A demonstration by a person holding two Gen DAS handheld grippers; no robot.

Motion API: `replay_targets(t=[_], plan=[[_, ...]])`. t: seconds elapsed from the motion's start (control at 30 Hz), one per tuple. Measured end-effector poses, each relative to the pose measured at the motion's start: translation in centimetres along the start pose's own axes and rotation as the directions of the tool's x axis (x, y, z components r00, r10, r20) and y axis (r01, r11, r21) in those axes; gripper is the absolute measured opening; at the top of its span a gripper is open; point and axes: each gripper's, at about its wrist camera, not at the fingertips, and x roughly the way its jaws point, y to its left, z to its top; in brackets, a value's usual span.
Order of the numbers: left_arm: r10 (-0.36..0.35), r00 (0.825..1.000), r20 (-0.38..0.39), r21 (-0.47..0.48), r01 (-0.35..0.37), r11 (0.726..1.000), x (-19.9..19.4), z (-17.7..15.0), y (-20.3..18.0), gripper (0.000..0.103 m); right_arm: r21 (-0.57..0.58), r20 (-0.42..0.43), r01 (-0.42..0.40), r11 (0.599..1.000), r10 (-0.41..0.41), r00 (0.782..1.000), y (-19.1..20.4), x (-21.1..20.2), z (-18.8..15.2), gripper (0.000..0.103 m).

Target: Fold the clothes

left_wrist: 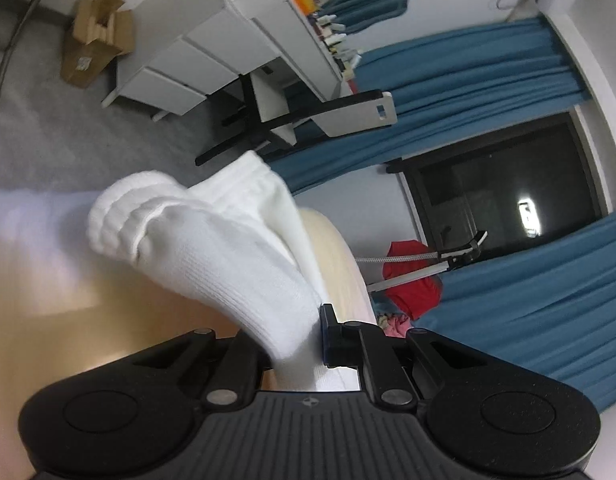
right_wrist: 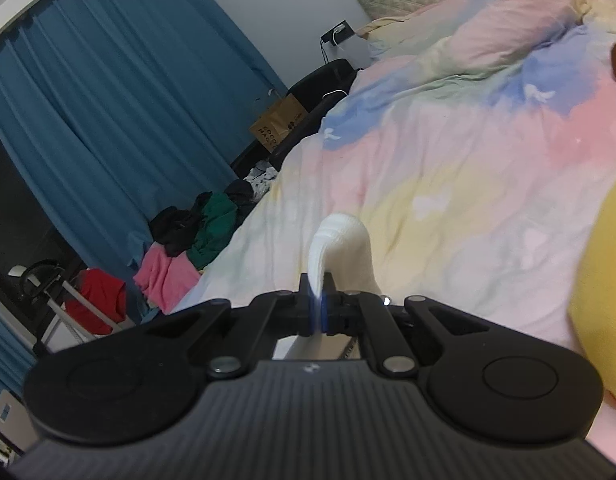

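White sock [left_wrist: 212, 240] lifted into the air, ribbed cuff bunched at the far end, near end pinched in the left claw [left_wrist: 308, 344], jaws clenched on the fabric. In the right wrist view, a white sock [right_wrist: 340, 248] gripped by a thin fold in the right claw [right_wrist: 318, 308], jaws shut tight on it, the rest arching up and draping over to the right, above the bed [right_wrist: 448, 168] with its pastel pink, yellow and blue cover. Cannot tell whether one sock or two. Beyond the bed's edge, a heap of clothes [right_wrist: 196, 236] on the floor, pink, green and black. Blue curtains [right_wrist: 108, 100] behind, around a dark window [left_wrist: 504, 192]. White drawer unit [left_wrist: 212, 44] and open cardboard box [left_wrist: 96, 36] further off in the left view
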Motion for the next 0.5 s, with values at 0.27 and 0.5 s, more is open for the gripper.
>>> replay_targets(t=[0.27, 0.5], plan=[[0.073, 0.997, -0.012, 0.099, -0.072, 0.992, 10.8, 3.5, -7.7, 0.010, -0.133, 0.004, 0.022, 0.991, -0.022, 1.000, 8.8, 8.5, 0.9, 0.006], [0.227, 0.973, -0.038, 0.222, -0.213, 0.952, 25.9, 4.4, -10.4, 0.011, -0.235, -0.008, 0.083, 0.969, -0.087, 0.996, 15.1, 21.4, -2.8, 0.006]])
